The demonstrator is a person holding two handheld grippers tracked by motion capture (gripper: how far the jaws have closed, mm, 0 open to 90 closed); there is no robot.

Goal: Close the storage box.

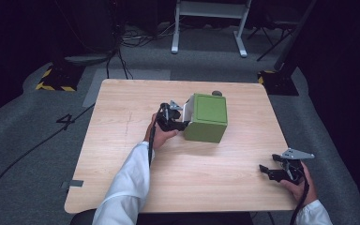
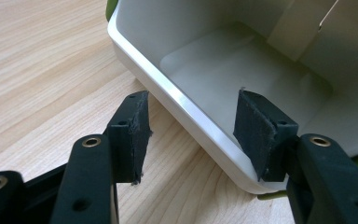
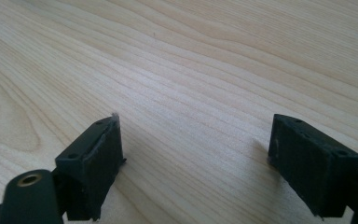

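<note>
A green box (image 1: 208,112) stands near the middle of the wooden table (image 1: 136,154), with a white drawer (image 1: 188,104) pulled partly out of its left side. My left gripper (image 1: 182,123) is at that drawer. In the left gripper view the gripper (image 2: 193,95) straddles the drawer's white rim (image 2: 168,91): one pad is outside over the table, the other inside the hollow drawer, and neither presses on the wall. The drawer's inside looks bare. My right gripper (image 1: 268,162) rests near the table's front right corner, open (image 3: 196,120) over bare wood.
A small dark round object (image 1: 217,93) lies just behind the box. Table edges run close to the right gripper at the front and right. Beyond the table, a white frame's legs (image 1: 174,44) and yellow-black striped bases (image 1: 56,82) stand on the grey floor.
</note>
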